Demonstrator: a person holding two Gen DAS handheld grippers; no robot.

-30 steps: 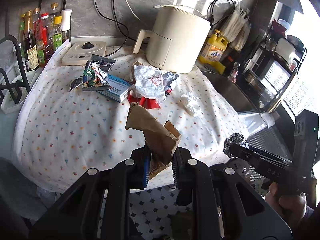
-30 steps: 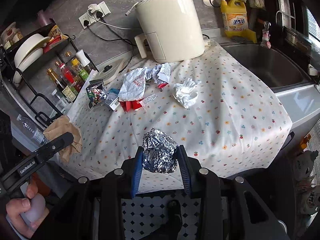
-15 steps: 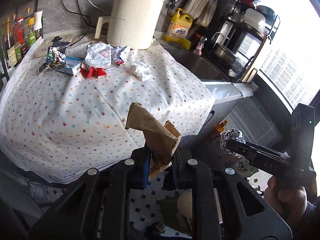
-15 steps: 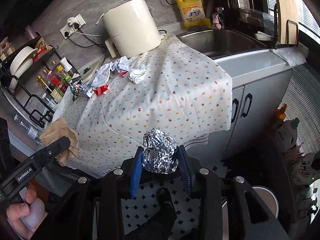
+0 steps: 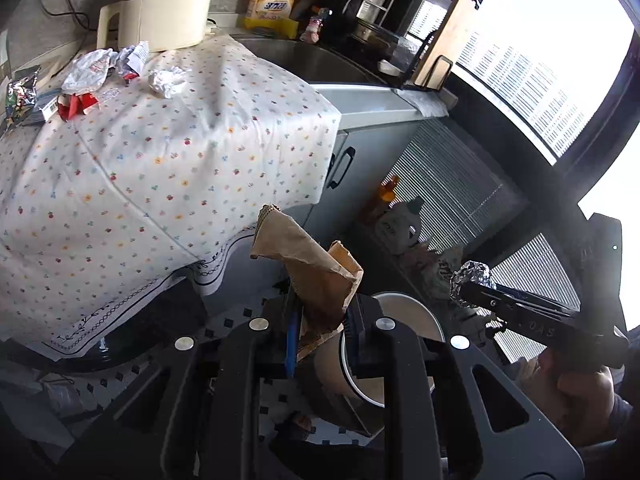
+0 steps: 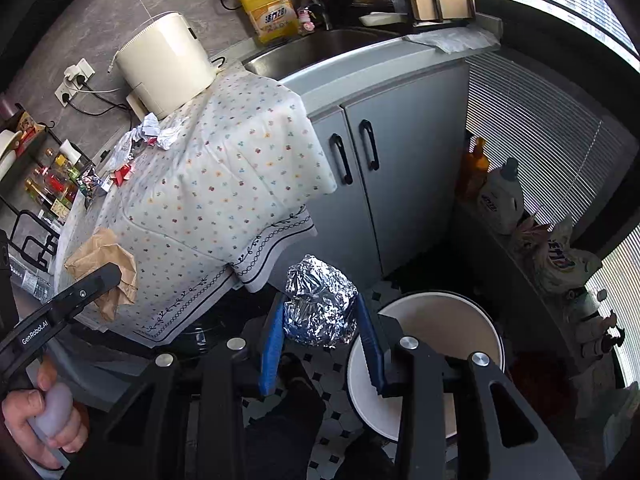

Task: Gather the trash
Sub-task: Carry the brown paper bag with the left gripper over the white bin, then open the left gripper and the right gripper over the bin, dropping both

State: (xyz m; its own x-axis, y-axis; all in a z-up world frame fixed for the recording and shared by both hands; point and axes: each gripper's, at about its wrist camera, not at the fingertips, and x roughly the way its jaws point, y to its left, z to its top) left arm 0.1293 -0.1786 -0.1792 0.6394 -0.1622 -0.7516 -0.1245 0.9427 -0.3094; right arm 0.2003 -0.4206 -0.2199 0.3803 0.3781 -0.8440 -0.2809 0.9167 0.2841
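From the left wrist camera, your left gripper (image 5: 322,320) has its jaws clamped on a crumpled brown paper bag (image 5: 308,268), which sticks up and leans to the left above the fingers. Directly beyond and below it a round white-rimmed trash bin (image 5: 416,320) stands on the black-and-white tiled floor (image 5: 240,320). At the right of this view your right gripper (image 5: 472,288) reaches in, a crumpled ball of silver foil (image 5: 472,278) at its tip, with your hand (image 5: 580,384) on its handle. To the upper left, a white tablecloth with small coloured dots (image 5: 160,160) covers the counter, and more trash lies there: a crumpled white tissue (image 5: 166,80), a white printed wrapper (image 5: 88,74), red packaging (image 5: 76,104) and a shiny snack packet (image 5: 18,96). A cream cylindrical appliance (image 5: 168,4) stands behind them.

From the right wrist camera, your right gripper (image 6: 320,336) has its blue-padded jaws closed on the foil ball (image 6: 320,304), which fills the gap between them. The bin (image 6: 436,320) sits just beyond the right finger, its pale inside open to you; what lies at its bottom is hard to tell. At the left your left gripper (image 6: 108,278) holds the brown paper bag (image 6: 106,268) in front of the tablecloth's hanging edge (image 6: 208,200), your left hand (image 6: 44,420) gripping the handle low in the corner. Grey cabinet doors with black handles (image 6: 360,152) stand behind the bin, below a steel sink (image 6: 320,46).
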